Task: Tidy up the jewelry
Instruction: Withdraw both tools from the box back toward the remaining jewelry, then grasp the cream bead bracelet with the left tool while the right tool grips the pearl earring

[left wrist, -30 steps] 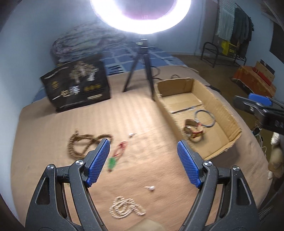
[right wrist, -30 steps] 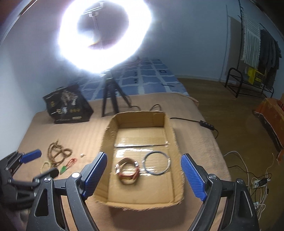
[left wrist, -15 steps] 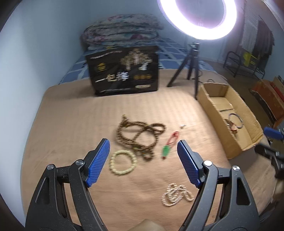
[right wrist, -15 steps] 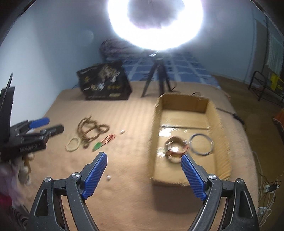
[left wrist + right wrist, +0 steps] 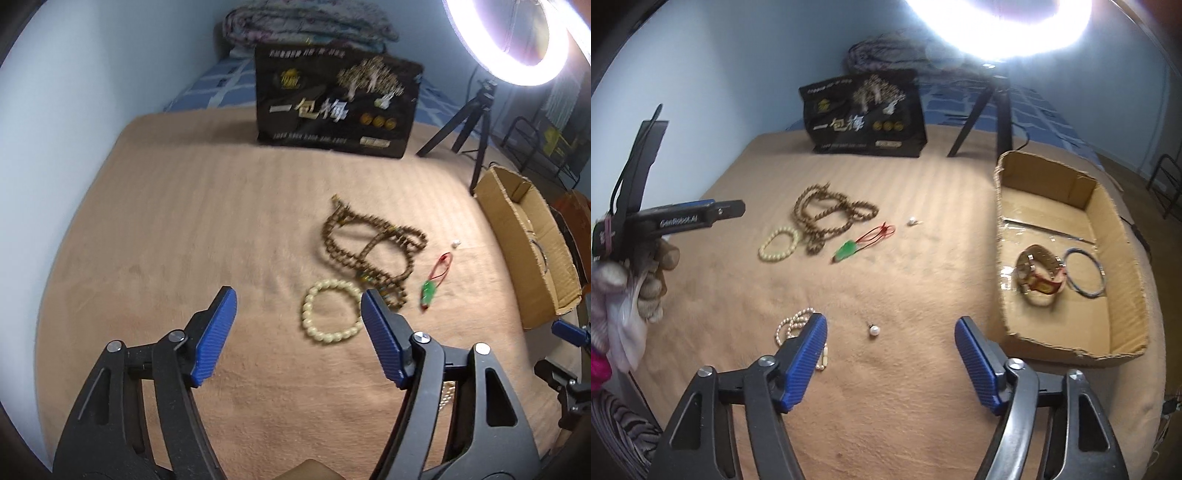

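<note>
My left gripper (image 5: 297,299) hovers over the tan blanket, its jaws closing with nothing pressed between them. A cream bead bracelet (image 5: 332,312) lies just ahead by its right finger. Beyond that are a brown bead necklace (image 5: 369,243) and a green pendant on a red cord (image 5: 428,291). My right gripper (image 5: 891,325) is also closing on nothing, above a pearl stud (image 5: 874,329), and its left finger covers part of a white pearl strand (image 5: 794,326). The cardboard box (image 5: 1052,350) at the right holds a watch (image 5: 1038,273) and a blue bangle (image 5: 1084,273).
A black printed bag (image 5: 336,107) stands at the back of the blanket, with the ring light's tripod (image 5: 476,122) to its right. A second small pearl (image 5: 912,221) lies near the red cord. A gloved hand (image 5: 650,280) holds the left gripper at the far left.
Both views have swung left, away from the box and toward the loose jewelry, and have come lower. Both pairs of jaws stand narrower than before.
</note>
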`<state>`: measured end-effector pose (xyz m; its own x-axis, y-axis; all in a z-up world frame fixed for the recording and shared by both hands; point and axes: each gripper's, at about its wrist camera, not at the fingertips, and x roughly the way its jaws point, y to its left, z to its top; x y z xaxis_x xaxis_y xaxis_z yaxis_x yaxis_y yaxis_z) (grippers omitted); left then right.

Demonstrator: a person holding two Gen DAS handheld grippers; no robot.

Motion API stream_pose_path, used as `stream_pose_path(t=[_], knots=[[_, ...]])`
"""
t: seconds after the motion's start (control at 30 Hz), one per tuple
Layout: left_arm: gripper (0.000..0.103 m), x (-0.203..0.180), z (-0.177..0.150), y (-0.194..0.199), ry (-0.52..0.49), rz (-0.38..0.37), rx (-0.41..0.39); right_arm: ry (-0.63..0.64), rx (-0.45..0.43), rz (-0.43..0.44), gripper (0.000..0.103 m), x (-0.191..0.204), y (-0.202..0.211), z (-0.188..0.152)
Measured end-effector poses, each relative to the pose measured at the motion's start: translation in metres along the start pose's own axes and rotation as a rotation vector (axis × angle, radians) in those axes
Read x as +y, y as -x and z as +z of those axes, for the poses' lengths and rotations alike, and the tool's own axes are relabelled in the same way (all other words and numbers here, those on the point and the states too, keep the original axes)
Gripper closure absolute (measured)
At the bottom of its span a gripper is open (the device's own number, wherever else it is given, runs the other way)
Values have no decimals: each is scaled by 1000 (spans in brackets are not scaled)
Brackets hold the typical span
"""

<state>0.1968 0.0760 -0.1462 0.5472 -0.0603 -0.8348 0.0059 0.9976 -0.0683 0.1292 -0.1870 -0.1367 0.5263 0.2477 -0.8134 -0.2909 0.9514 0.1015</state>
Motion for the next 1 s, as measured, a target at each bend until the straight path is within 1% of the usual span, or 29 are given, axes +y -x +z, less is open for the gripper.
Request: stream_pose_path(t=[0.03,0.1,0.23,0.37,0.43,0.5,0.57,0.63,0.77,0.83,1.0], knots=[[38,3,-2,-6,6,-1,18,8,7,3,38,2,-3,-1],[40,5,-4,-14,10,-4,38,25,25,11,42,5,-10,-3],[45,5,-9,-30,2,-4,75,50,50,15,43,9,-21,-7],[46,5,-11,-41,8,-14,96,55,79,21,49,8,-31,-9],[47,5,-11,-45,5,-12,101,53,93,29,55,7,-36,-10],[47,4,-12,-50,0,-9,106,58,103,25,56,7,-41,-11],[57,5,-13,-54,-2,-10,116,68,111,20,59,8,-46,-10],[57,4,-13,-58,-1,-9,123,70,118,26,63,9,-50,-10],[58,3,-13,-63,-8,-7,129,88,124,23,65,13,-58,-8],[60,2,-13,-66,-16,-5,131,93,129,22,68,14,-63,-7],[61,0,-12,-72,-26,-2,133,89,145,21,73,14,-73,-6]])
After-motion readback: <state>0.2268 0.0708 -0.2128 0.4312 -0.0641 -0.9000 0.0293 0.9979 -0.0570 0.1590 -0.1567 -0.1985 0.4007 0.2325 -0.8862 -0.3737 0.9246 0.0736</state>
